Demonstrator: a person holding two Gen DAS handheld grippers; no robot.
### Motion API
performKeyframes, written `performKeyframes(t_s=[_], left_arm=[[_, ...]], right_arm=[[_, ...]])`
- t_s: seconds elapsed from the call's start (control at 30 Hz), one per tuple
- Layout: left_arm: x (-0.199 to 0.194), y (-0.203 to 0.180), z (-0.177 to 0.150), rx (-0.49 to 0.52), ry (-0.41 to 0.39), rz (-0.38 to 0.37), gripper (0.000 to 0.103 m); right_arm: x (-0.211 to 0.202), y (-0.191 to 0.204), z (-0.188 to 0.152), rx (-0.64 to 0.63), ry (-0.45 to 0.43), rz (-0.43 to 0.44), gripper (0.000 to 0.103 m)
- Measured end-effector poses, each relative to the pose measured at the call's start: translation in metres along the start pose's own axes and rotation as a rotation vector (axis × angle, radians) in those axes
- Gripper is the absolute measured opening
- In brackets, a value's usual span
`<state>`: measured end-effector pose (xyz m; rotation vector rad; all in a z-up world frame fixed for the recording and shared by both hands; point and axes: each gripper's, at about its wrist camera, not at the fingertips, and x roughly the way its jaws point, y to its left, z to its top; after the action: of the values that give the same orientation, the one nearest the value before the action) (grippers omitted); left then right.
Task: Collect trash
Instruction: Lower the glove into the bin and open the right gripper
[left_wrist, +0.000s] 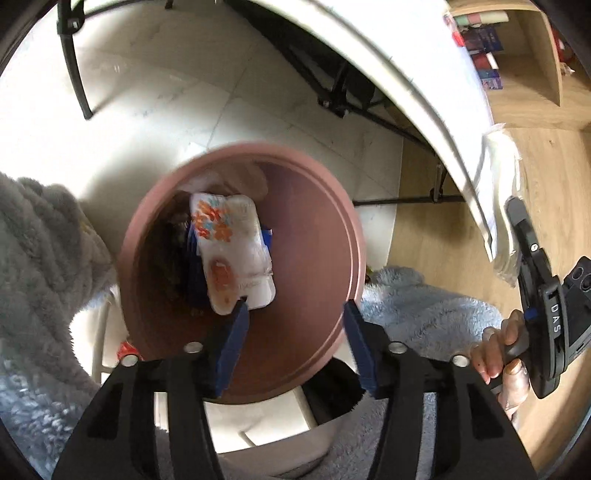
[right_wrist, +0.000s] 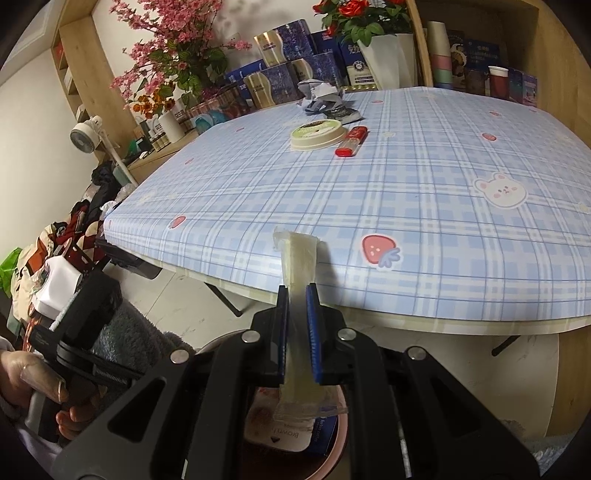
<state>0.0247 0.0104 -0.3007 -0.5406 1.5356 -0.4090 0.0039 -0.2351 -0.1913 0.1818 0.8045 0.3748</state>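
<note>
Left wrist view: left gripper (left_wrist: 295, 310) spread open, empty, over round reddish-brown plastic bin (left_wrist: 332, 236); white flower-printed food tray (left_wrist: 232, 251) lying inside.
Right wrist view: right gripper (right_wrist: 297, 325) clenched on pale translucent tape strip (right_wrist: 298, 266), at near edge of blue plaid tablecloth (right_wrist: 406, 192); far off, round cream lid (right_wrist: 317, 134), red tube (right_wrist: 351, 141).

A counter covered in blue plaid cloth printed with strawberries and bears (right_wrist: 424, 192) stands on black folding legs (left_wrist: 332, 92) over a pale marble-look tile floor (left_wrist: 166, 110). Light wooden shelving (right_wrist: 88, 74) lines the plain white wall (right_wrist: 33, 147). A white fan (right_wrist: 85, 136) stands at the left.
</note>
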Motion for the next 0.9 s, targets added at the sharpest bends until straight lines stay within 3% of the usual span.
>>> performKeyframes(t_s=[0.17, 0.43, 0.53, 0.77, 0.9], left_arm=[[-0.036, -0.003, -0.001, 0.024, -0.143, -0.016, 0.077], [-0.103, -0.004, 0.002, 0.056, -0.385, -0.039, 0.090], [-0.122, -0.009, -0.001, 0.108, -0.463, -0.012, 0.091], [-0.151, -0.034, -0.008, 0.299, -0.643, 0.140, 0.092], [-0.156, -0.025, -0.009, 0.309, -0.718, 0.205, 0.092]], right_arm=[[0.006, 0.009, -0.003, -0.038, 0.030, 0.028, 0.013], [0.031, 0.032, -0.018, -0.133, 0.147, 0.056, 0.012], [0.040, 0.040, -0.024, -0.168, 0.189, 0.061, 0.009], [0.061, 0.060, -0.039, -0.257, 0.281, 0.075, 0.007], [0.077, 0.070, -0.049, -0.303, 0.360, 0.085, 0.007]])
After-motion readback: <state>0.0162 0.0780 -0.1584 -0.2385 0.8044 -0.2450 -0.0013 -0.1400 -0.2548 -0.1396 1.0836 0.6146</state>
